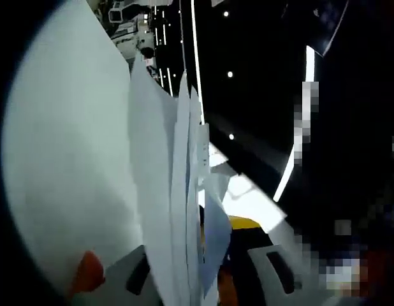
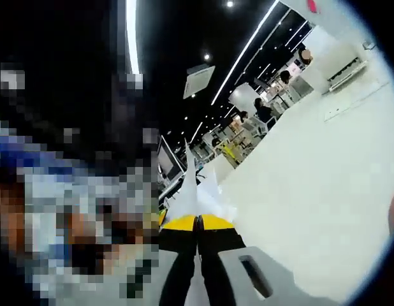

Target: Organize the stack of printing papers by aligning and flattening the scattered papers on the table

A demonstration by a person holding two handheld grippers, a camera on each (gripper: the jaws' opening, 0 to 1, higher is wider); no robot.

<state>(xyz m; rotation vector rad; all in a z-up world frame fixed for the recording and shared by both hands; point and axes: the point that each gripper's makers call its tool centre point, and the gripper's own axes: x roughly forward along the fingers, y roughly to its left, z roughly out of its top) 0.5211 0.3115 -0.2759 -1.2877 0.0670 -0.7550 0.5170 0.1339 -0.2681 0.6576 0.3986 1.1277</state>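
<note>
Left claw (image 1: 184, 287) tips behind the papers (image 1: 178, 191); sheets' lower edges out of frame.

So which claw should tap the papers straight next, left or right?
Probably the left. The left claw holds the fanned papers upright, with uneven edges showing along the top. The right claw is pinched shut on the sheets' edge, so it looks better suited to steadying them.

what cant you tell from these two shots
- Left gripper view: the table is hidden behind the held-up papers, seen edge-on, so how well they line up is unclear.
- Left gripper view: the left tongs are mostly covered by the sheets.
- Right gripper view: the right tongs are shut on the papers; the sheets run edge-on beyond them, count unreadable.
- Right gripper view: a mosaic covers the left side.
</note>
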